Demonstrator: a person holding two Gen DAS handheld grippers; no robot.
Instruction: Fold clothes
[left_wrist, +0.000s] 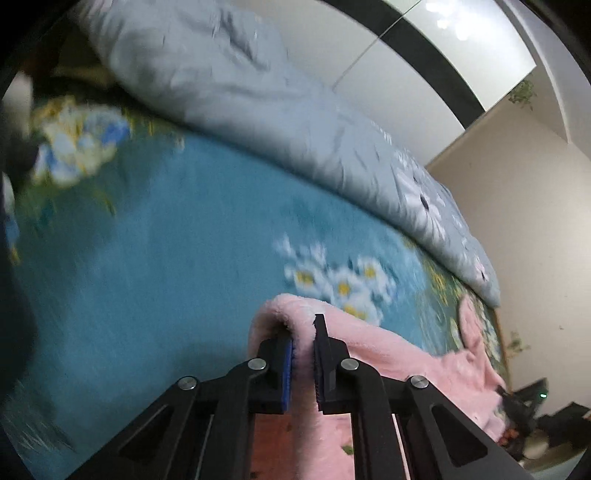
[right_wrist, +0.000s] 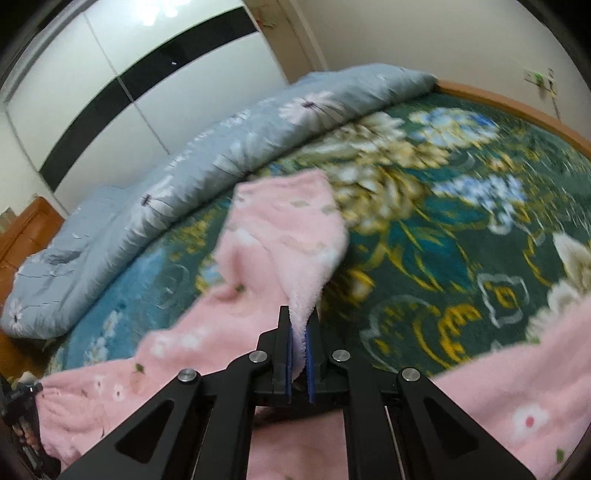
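A bed under a floral blanket (right_wrist: 461, 229) is seen; a grey quilt (right_wrist: 155, 192) is heaped toward ten o'clock; a white wardrobe (right_wrist: 122, 92) with a black band is set behind.

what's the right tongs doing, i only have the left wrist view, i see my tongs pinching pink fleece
Observer: The right tongs are shut on an edge of the same pink fleece garment.
Operator: does it hang or lie flat there
Observer: A flap of it stands up above the right tongs; the rest trails down toward the lower left of that view.
Operator: what's past it on that side
Observer: The floral blanket turns dark green there, and a wooden bed rim curves behind it.
Operator: my grip ok?
Observer: The left tongs pinch a rolled fold of the fleece.
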